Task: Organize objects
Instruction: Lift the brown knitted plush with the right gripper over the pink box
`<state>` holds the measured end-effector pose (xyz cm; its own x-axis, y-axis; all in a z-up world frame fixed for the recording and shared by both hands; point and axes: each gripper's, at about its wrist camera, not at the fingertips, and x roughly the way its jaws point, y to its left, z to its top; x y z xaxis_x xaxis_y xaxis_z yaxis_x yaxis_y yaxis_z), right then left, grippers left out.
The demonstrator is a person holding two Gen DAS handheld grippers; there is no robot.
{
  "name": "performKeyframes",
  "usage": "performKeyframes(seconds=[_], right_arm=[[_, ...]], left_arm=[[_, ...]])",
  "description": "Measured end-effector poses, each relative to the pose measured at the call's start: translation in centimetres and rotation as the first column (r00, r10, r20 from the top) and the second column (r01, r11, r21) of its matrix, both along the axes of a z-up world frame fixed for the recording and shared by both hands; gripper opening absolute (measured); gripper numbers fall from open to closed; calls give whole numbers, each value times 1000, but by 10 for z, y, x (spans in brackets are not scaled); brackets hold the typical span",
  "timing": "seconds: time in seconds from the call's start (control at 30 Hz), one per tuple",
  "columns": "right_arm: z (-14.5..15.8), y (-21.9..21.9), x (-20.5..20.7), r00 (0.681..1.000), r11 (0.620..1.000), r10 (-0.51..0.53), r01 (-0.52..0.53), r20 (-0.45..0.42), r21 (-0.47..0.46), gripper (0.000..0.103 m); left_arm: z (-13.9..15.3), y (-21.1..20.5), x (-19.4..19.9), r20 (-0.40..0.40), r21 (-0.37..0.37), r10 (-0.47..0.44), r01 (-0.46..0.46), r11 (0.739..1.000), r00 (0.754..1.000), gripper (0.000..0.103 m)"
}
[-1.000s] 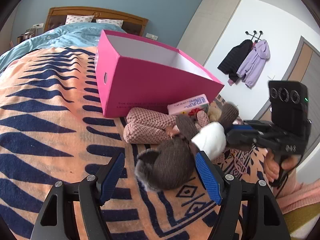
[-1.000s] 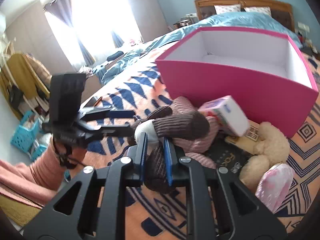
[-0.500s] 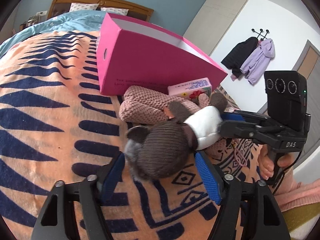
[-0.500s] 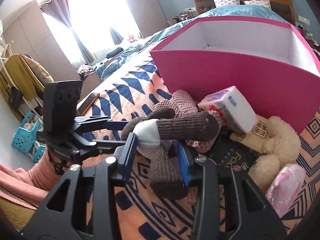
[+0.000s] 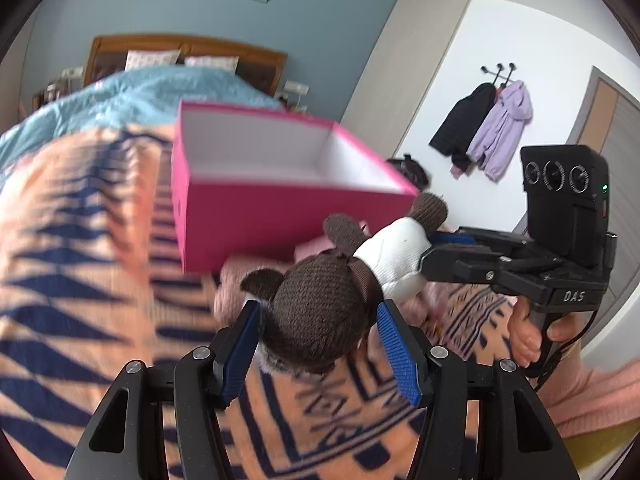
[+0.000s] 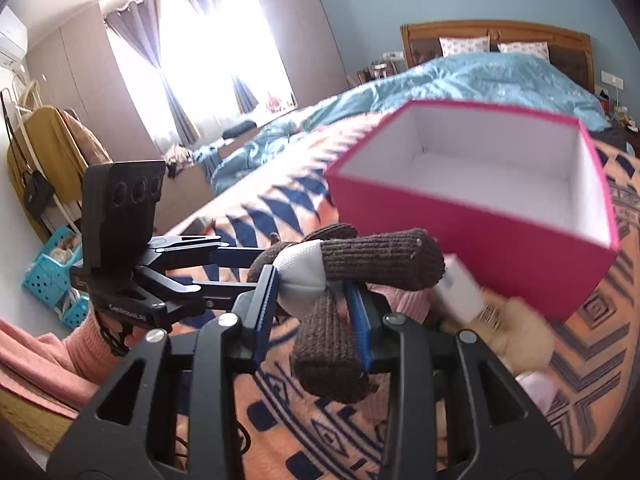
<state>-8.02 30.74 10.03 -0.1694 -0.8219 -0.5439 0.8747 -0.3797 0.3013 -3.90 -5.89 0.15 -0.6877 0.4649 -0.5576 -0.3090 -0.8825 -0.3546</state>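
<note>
both grippers' fingers clamped on plush bear [image 5: 320, 312]: left gripper [image 5: 318, 354] head, right gripper [image 6: 312, 312] body; pink box [image 6: 472, 236] beyond

Bed [image 6: 500, 76]: patterned blanket [image 5: 72, 264], pink box [image 6: 480, 216].

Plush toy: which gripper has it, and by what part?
Both. The left gripper clamps the brown plush toy by its head; the right gripper grips its white body near the legs. It hangs above the blanket, before the pink box.

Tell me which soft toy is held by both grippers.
The brown knitted bear, white-bodied, held between both grippers; the cream plush toy lies untouched on the blanket beside the pink box.
</note>
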Motion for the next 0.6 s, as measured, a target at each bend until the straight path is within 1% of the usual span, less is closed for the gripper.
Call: performKeyframes(seconds=[0.1, 0.17, 0.23, 0.27, 0.33, 0.4, 0.47, 0.53, 0.6], right_arm=[[16, 1, -10, 1000, 999, -4, 3, -23, -34, 37], [25, 1, -18, 999, 999, -2, 0, -33, -54, 37], [35, -5, -29, 999, 997, 24, -26, -30, -77, 31], [37, -6, -33, 999, 996, 34, -36, -27, -82, 27], [41, -15, -43, 998, 997, 14, -18, -54, -72, 25], [40, -24, -52, 998, 998, 3, -7, -66, -59, 24], [34, -27, -68, 1000, 998, -1, 0, -15, -56, 24], [25, -26, -76, 1000, 998, 3, -2, 17, -58, 24], [23, -22, -77, 1000, 999, 2, -2, 8, -46, 24]], left_arm=[[25, 1, -11, -61, -20, 2, -3, 1000, 998, 60], [38, 0, -21, -86, -22, 1, -3, 1000, 996, 60], [50, 0, -33, -107, -2, -25, 25, 1000, 994, 60], [56, 3, -40, -117, -12, -28, 26, 1000, 993, 59], [64, 9, -52, -134, -41, -39, 33, 999, 990, 59], [66, 10, -69, -130, -62, -24, 16, 998, 991, 58], [62, 7, -77, -120, -68, 0, -8, 998, 993, 58], [52, 3, -80, -93, -54, -1, -4, 999, 996, 58], [39, -1, -76, -70, -45, -7, 4, 999, 998, 60]])
